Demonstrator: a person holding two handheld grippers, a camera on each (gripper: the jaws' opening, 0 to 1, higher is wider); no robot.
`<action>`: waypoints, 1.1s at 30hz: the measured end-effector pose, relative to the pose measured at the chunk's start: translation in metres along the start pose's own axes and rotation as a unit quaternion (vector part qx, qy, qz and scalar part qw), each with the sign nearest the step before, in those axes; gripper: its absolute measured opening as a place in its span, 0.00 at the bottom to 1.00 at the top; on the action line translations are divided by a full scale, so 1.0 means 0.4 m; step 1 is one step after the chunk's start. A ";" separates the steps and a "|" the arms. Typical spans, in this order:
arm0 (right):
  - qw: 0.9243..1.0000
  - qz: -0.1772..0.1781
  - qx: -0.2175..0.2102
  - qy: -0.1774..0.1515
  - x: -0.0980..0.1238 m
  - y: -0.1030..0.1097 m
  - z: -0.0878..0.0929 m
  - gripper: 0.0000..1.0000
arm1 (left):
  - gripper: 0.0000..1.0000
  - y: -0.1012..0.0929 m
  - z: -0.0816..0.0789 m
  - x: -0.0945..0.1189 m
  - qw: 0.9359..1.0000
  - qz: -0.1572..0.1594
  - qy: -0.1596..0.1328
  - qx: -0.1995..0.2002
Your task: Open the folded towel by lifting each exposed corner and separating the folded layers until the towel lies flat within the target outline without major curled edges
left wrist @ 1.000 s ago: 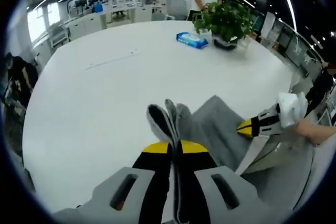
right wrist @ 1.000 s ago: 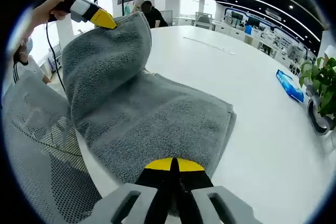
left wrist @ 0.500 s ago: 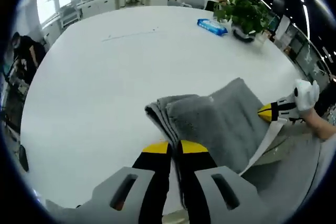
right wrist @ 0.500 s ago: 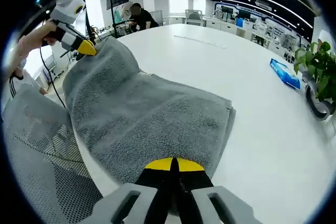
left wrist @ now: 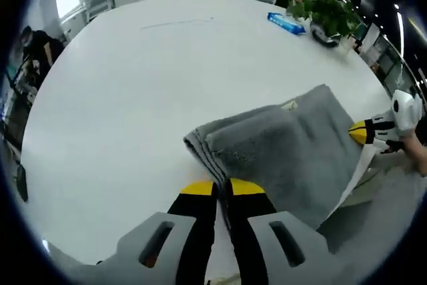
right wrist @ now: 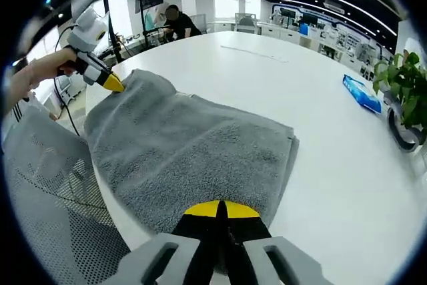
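At the near edge of the white tabletop (right wrist: 320,98) lies the grey towel (right wrist: 193,151), still folded in layers, its stacked edges showing in the left gripper view. The left tongs (left wrist: 222,190) are pressed together, pinching one corner of the towel; in the right gripper view they meet that corner at the tabletop's edge, held by a hand (right wrist: 33,78). The right tongs (right wrist: 219,210) are pressed together on the opposite edge of the towel. Further off on the tabletop stand a potted plant (left wrist: 327,11) and, beside it, a blue packet (left wrist: 285,23).
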State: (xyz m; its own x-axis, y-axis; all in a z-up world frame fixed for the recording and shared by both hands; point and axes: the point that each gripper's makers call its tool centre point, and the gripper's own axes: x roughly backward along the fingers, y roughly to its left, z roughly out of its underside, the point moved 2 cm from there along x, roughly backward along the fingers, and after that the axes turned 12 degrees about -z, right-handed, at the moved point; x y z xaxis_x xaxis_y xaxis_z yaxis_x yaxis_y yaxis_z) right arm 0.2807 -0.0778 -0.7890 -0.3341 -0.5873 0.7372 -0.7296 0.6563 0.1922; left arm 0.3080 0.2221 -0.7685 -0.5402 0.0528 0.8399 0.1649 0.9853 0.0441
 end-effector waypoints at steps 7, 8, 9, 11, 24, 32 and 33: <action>1.000 -0.001 -0.003 -0.003 0.000 -0.001 0.000 0.00 | 0.06 0.004 0.021 -0.031 1.000 -0.014 0.001 -0.014; 1.000 -0.001 -0.004 -0.003 0.000 -0.001 0.000 0.00 | 0.06 0.005 0.021 -0.032 1.000 -0.014 0.000 -0.014; 1.000 -0.001 -0.004 -0.003 0.000 -0.001 0.000 0.00 | 0.06 0.006 0.021 -0.033 1.000 -0.015 -0.001 -0.013; 1.000 0.000 -0.004 -0.003 -0.001 -0.002 0.000 0.00 | 0.06 0.007 0.022 -0.033 1.000 -0.016 -0.002 -0.010; 1.000 -0.006 -0.005 -0.008 -0.001 -0.002 -0.001 0.00 | 0.14 0.014 0.017 -0.030 0.995 -0.045 -0.035 -0.077; 0.990 -0.052 -0.009 -0.127 0.035 0.055 -0.122 0.06 | 0.29 0.014 -0.046 0.082 0.991 -0.045 -0.119 -0.041; 0.990 -0.056 0.010 -0.128 0.029 0.070 -0.130 0.05 | 0.28 -0.003 -0.054 0.089 0.990 -0.036 -0.128 -0.046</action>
State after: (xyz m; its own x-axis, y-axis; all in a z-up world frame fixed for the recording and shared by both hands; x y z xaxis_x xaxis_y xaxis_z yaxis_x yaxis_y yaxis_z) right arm 0.2876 -0.0417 -0.7412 -0.3891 -0.7589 0.5222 -0.7811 0.5723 0.2496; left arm 0.3065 0.2192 -0.7267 -0.7424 0.0339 0.6691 0.1870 0.9695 0.1583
